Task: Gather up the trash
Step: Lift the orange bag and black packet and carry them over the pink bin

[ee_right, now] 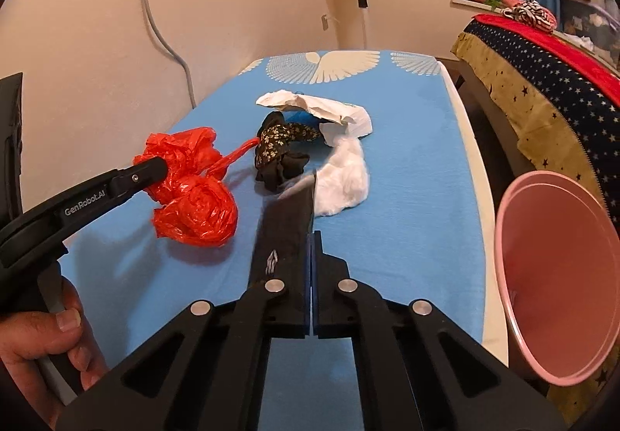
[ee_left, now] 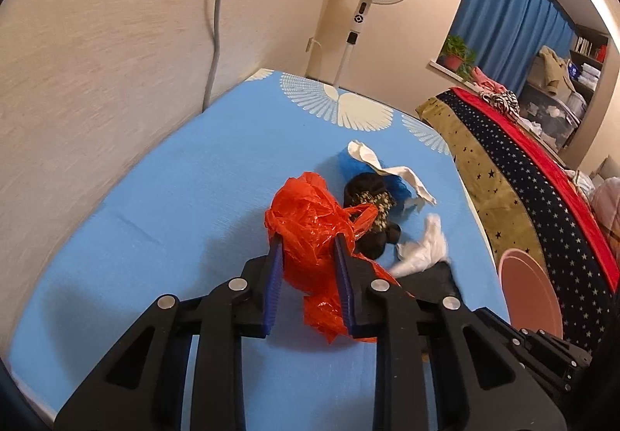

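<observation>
Beside the pink bin (ee_right: 558, 276), on the blue bench (ee_left: 155, 198), my left tongs (ee_left: 308, 237) pinch a light, crinkly red bag (ee_left: 310, 222) mid-bunch; my right tongs (ee_right: 312, 235) clench a limp black strip (ee_right: 285, 225).

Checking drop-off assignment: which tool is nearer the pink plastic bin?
Right. The right tool, shut on a black flat strip, sits just left of the pink plastic bin. The left tool, gripping the crumpled red plastic bag, is farther left.
</observation>
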